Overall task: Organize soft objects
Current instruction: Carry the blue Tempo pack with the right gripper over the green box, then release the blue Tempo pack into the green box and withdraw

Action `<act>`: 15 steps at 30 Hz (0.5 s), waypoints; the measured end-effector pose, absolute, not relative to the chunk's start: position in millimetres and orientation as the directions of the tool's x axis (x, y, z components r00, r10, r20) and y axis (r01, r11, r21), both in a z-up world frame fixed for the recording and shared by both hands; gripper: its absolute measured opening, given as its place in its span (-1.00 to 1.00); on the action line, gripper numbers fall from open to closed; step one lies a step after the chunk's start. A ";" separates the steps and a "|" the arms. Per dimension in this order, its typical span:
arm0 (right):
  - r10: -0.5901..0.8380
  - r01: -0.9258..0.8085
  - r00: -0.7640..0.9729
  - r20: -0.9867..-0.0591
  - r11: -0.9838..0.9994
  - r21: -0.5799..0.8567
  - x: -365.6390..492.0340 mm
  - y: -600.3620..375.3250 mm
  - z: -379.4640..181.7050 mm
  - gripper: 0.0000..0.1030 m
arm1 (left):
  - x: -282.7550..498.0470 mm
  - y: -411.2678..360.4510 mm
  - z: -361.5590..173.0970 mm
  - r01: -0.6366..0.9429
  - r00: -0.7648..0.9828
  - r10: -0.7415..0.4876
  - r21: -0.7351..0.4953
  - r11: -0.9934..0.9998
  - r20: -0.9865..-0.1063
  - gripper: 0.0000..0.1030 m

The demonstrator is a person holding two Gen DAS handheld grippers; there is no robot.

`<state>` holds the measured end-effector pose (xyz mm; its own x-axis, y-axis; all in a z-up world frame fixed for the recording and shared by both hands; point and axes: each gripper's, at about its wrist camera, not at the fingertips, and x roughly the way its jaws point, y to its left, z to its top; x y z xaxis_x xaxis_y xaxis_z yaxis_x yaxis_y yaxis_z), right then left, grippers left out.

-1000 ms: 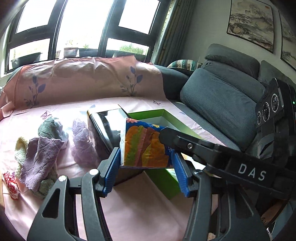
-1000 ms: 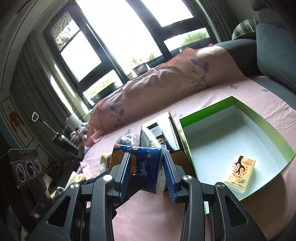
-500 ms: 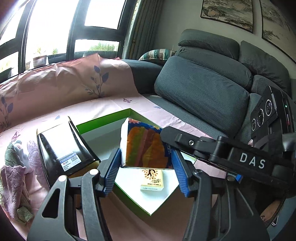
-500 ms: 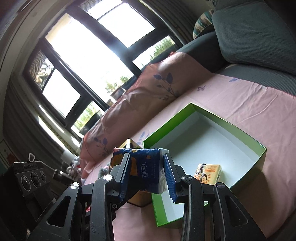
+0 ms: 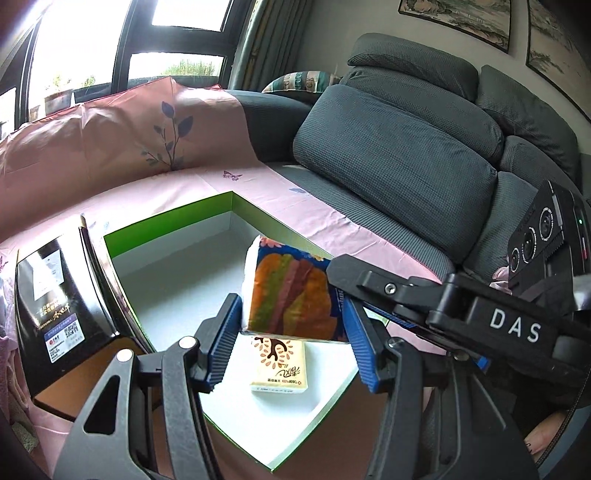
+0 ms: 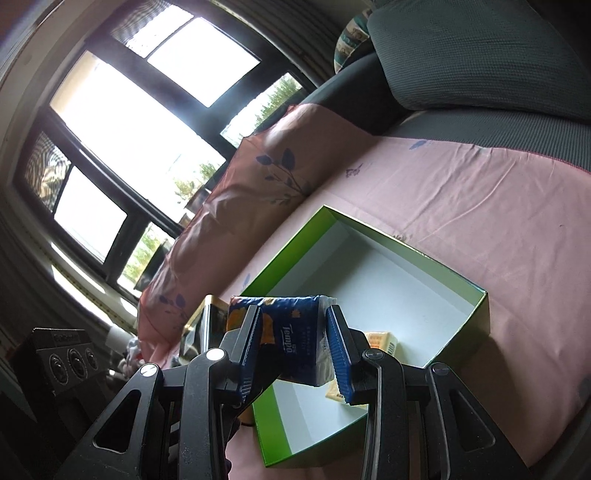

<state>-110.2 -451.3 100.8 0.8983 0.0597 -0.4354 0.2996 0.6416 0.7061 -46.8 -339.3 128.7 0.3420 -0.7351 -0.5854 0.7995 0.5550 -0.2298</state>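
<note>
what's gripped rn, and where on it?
One tissue pack, by both: left hand-held gripper pinches its lower sides, right hand-held gripper its blue end.

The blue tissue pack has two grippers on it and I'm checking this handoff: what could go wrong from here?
1. Both the left gripper and right gripper clamp the blue tissue pack; uneven release could twist it.
2. It hangs above the yellow tissue pack in the green box, so it may land on top, tilted.

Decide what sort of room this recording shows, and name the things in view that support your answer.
Most likely a home living room: a grey upholstered sofa with thick back cushions, framed landscape paintings on the wall above it, and a large dark-framed window behind a pink leaf-printed cloth that is draped over the seating.
</note>
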 end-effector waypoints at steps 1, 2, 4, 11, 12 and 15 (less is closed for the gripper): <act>0.051 0.314 0.894 -0.446 0.638 0.703 -109.3 -452.0 99.6 -0.26 | -46.5 -341.3 126.6 0.799 0.341 -0.731 -0.228 0.557 -0.590 0.05; 0.043 0.328 0.888 -0.457 0.637 0.698 -108.0 -452.8 98.1 -0.26 | -46.4 -343.7 124.8 0.798 0.343 -0.727 -0.223 0.560 -0.595 0.05; 0.036 0.349 0.879 -0.476 0.632 0.692 -106.1 -454.4 95.3 -0.26 | -46.0 -347.5 120.6 0.799 0.346 -0.717 -0.210 0.563 -0.605 0.05; 0.012 0.392 0.865 -0.501 0.607 0.691 -107.0 -459.7 89.4 -0.26 | -43.2 -348.9 115.8 0.795 0.317 -0.719 -0.241 0.557 -0.619 0.09; 0.003 0.398 0.865 -0.502 0.605 0.689 -107.7 -459.5 90.2 -0.26 | -44.2 -346.8 117.3 0.794 0.317 -0.723 -0.244 0.556 -0.614 0.09; -0.030 0.399 0.873 -0.487 0.617 0.678 -111.5 -457.8 96.4 -0.11 | -48.6 -337.3 123.7 0.793 0.336 -0.723 -0.233 0.563 -0.604 0.12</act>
<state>-111.5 -457.8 96.4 0.8731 -0.0305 -0.4867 0.3994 0.6171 0.6780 -48.6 -337.3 123.7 0.3359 -0.7228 -0.6039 0.7926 0.5634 -0.2334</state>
